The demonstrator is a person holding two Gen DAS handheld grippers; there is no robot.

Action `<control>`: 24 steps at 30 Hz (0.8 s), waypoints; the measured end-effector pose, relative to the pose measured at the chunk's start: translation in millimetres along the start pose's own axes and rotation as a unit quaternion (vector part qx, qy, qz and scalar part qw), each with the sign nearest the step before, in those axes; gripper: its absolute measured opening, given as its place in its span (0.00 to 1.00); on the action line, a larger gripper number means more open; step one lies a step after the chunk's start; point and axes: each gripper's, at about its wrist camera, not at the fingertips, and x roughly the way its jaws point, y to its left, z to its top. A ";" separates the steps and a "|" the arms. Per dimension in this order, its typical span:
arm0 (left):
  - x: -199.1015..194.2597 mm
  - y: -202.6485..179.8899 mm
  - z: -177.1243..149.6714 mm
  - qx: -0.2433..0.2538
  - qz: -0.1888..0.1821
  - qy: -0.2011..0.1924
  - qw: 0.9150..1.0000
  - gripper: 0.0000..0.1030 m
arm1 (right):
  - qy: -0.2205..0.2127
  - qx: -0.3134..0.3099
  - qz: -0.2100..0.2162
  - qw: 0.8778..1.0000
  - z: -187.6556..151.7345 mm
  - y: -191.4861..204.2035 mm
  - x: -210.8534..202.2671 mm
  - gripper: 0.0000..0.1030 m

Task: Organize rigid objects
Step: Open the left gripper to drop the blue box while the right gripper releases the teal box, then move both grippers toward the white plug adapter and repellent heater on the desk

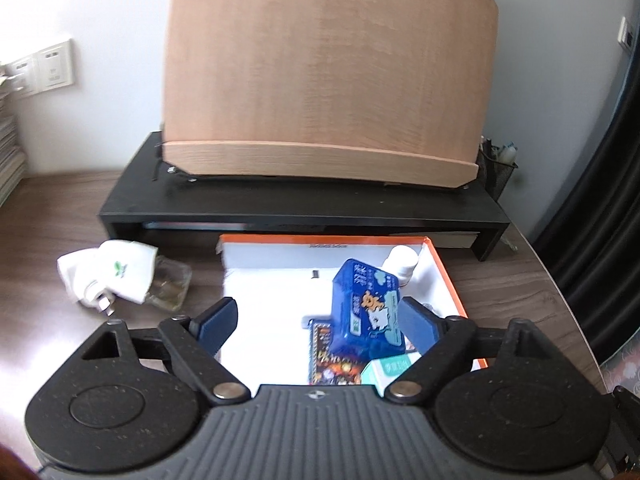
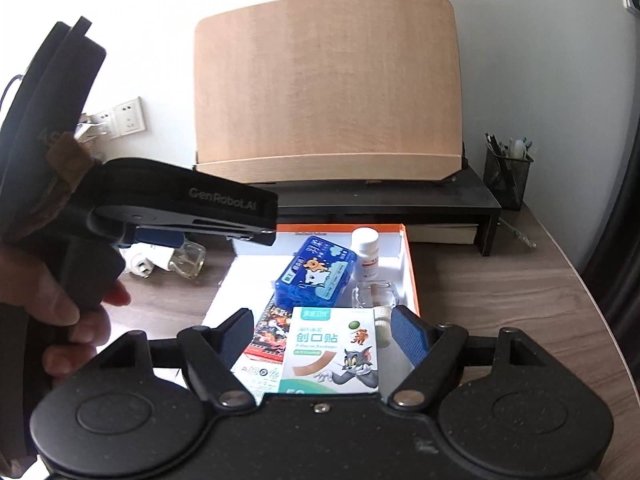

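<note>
An orange-rimmed white box (image 1: 448,276) (image 2: 410,264) lies on the desk and holds a blue tin (image 1: 366,308) (image 2: 316,276), a white pill bottle (image 1: 402,264) (image 2: 366,252), a dark card pack (image 1: 332,356) (image 2: 270,332), a bandage box (image 2: 332,348) (image 1: 390,370) and a clear small case (image 2: 374,294). My left gripper (image 1: 316,320) is open above the box, its right finger next to the blue tin. My right gripper (image 2: 324,334) is open, hovering over the bandage box. The left gripper's body (image 2: 192,208) shows in the right wrist view.
A wooden board (image 1: 328,72) (image 2: 328,96) leans on a black monitor stand (image 1: 304,204) (image 2: 472,196) behind the box. A white plug adapter (image 1: 108,276) and a glass jar (image 1: 170,286) (image 2: 188,260) lie left of the box. A mesh pen holder (image 2: 506,176) stands at right.
</note>
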 end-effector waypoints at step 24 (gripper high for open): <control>46.0 189.8 -17.8 -0.081 0.098 0.013 0.992 0.98 | 0.040 -0.035 0.035 0.998 11.3 94.4 51.9 0.87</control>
